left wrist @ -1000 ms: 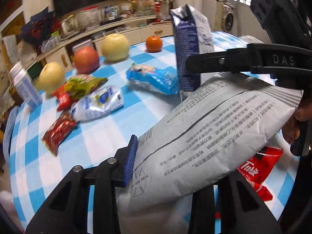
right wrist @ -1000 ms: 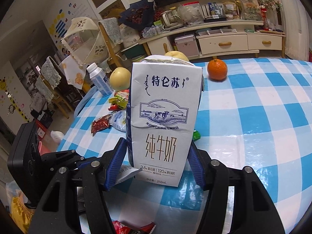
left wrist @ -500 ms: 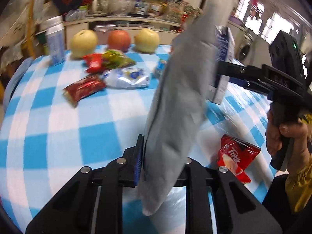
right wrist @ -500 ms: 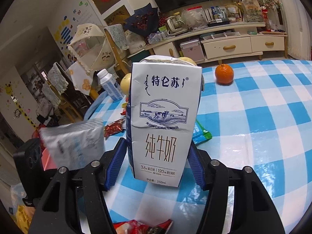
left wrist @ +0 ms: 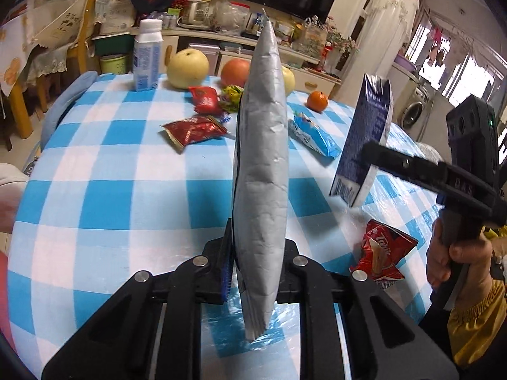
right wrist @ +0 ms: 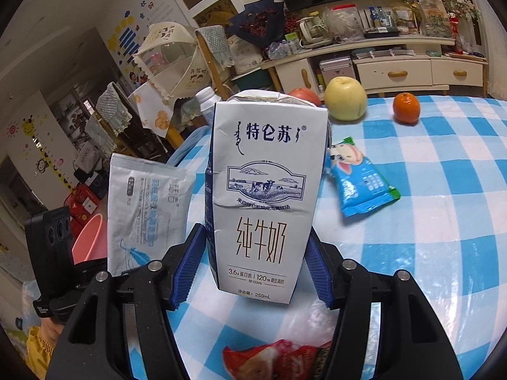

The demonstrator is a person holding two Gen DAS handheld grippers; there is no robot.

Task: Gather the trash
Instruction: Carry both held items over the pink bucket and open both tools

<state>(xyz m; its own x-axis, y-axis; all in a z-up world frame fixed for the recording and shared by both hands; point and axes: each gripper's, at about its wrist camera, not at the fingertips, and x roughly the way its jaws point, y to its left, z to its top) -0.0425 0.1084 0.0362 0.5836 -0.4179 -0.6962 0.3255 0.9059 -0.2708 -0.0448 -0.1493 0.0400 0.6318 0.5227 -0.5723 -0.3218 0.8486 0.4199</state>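
My left gripper is shut on a silver-grey pouch, held edge-on and upright above the table; the pouch also shows in the right wrist view. My right gripper is shut on a white and blue milk carton, lifted off the cloth; the carton also shows in the left wrist view. Loose wrappers lie on the blue checked tablecloth: a red Tonik packet, a blue packet, a dark red packet, and red and green wrappers.
Two pears, an apple, an orange and a white bottle stand at the table's far side. A pink bin sits on the floor to the left of the table. Chairs and cabinets stand beyond.
My left gripper has lifted the pouch, turned it from flat to upright and edge-on, and swung left. My right gripper has raised the milk carton off the cloth.
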